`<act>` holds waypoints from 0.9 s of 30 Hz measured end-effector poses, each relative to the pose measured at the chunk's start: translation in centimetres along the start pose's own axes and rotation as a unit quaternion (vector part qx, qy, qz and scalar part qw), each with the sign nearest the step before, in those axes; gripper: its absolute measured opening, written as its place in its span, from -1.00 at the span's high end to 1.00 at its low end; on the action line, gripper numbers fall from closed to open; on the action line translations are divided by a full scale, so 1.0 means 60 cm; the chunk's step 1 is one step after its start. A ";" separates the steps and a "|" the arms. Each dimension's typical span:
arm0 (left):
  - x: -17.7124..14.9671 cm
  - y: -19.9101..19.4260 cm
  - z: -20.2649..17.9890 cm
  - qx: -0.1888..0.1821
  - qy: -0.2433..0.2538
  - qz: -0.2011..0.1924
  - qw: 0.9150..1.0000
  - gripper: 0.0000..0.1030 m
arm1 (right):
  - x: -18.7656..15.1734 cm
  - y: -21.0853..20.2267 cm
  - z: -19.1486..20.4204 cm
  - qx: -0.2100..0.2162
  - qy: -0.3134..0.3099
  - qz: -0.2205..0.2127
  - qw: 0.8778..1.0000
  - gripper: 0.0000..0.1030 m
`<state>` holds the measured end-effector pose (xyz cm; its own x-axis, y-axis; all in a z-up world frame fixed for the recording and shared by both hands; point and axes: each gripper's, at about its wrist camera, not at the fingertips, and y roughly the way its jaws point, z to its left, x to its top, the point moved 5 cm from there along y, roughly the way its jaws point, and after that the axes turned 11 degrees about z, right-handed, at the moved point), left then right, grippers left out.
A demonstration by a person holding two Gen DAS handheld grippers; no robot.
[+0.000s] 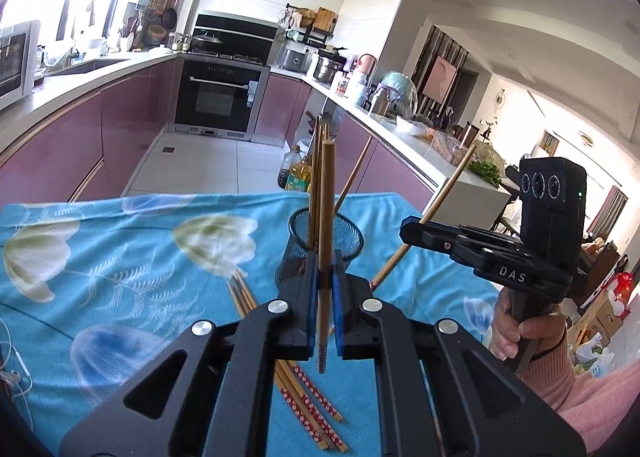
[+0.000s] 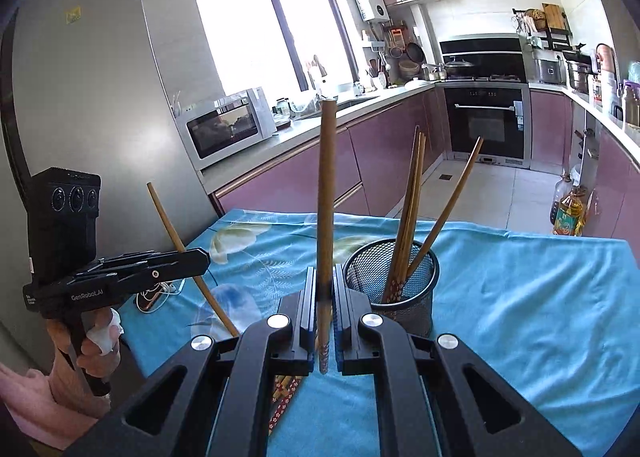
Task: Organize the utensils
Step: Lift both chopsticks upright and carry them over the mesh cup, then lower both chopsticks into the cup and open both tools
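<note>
Left gripper [image 1: 325, 289]: blue pads clamped together on a single wooden chopstick [image 1: 326, 217], held upright, patterned end hanging below the pads.

Right gripper [image 2: 323, 297]: likewise pinched tight on a second chopstick [image 2: 326, 197], upright, tip high against the window.

Each gripper shows in the other's view: the right one at 3 o'clock from the left wrist [image 1: 412, 231], the left one at 9 o'clock from the right wrist [image 2: 202, 257].

Loose chopsticks [image 1: 304, 389] lie fanned on the blue floral tablecloth [image 1: 120, 257] at 6 o'clock, just under the left gripper.

Black mesh holder [image 2: 394, 281] stands just beyond the right gripper at 1 o'clock, several chopsticks [image 2: 412, 209] leaning inside it.

Earphones [image 2: 156, 295] on the cloth at 9 o'clock.

Far: oven [image 1: 218, 95] at 12 o'clock.
</note>
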<state>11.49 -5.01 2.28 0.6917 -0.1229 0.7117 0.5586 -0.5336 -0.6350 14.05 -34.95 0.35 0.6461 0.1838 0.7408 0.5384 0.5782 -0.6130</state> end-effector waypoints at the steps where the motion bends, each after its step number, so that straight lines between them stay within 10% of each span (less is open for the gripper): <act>1: 0.008 0.001 -0.002 -0.001 0.000 -0.004 1.000 0.86 | 0.005 -0.004 -0.002 -0.002 -0.001 -0.002 1.000 0.88; 27: 0.183 0.010 -0.051 0.015 0.030 -0.073 0.997 0.86 | 0.111 -0.037 -0.057 -0.036 0.019 -0.067 0.997 0.88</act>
<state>18.02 -9.28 10.62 0.5747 -0.0963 0.8127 0.6644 -0.5248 -0.5321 19.04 -37.74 5.72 0.5852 0.0771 0.8072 0.6580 0.5366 -0.5283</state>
